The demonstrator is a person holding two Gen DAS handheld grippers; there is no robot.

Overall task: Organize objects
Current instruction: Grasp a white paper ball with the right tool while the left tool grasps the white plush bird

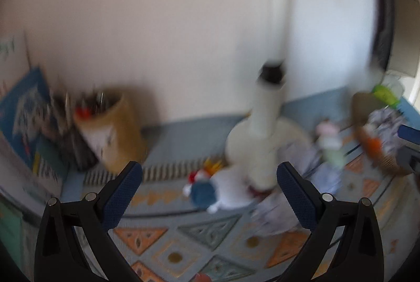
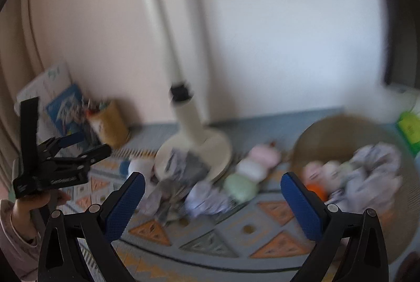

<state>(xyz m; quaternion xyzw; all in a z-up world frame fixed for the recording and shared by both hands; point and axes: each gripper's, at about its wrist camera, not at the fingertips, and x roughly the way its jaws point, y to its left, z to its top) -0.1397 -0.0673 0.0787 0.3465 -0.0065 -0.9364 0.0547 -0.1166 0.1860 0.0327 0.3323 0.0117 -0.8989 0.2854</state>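
Two grippers: both are spread wide and carry nothing; both views are smeared with motion blur.
Left gripper [image 1: 209, 194]: empty, its blue pads apart at the bottom of its own view; in the right wrist view it shows at the left edge, held by a hand [image 2: 29, 205] in a pale sleeve.
Books [image 1: 25, 119]: leaning against the wall at far left.
Pen cup [image 1: 110, 129]: a tan cup of pens, just right of the books.
Blue and white plush [image 1: 210, 190]: lying low in the centre, beside the lamp base.
Lamp [image 2: 195, 142]: white stem rising from a round base, mid-frame.
Crumpled cloth [image 2: 204, 198]: grey-lilac heap in front of the base, touching it.
Pastel plush [image 2: 252, 171]: pink, white and green lumps, right of the cloth.
Basket [image 2: 338, 129]: woven, at right, already holding cloth and small toys.
Right gripper [image 2: 212, 205]: open, poised over the cloth.
Step in hand: likely reaching for the next loose item.
Next move: probably lower onto the cloth or plush, close, carry it to the basket.
Surface [image 2: 210, 242]: patterned grey-blue cover with orange triangles.
Room: plain pale wall behind.
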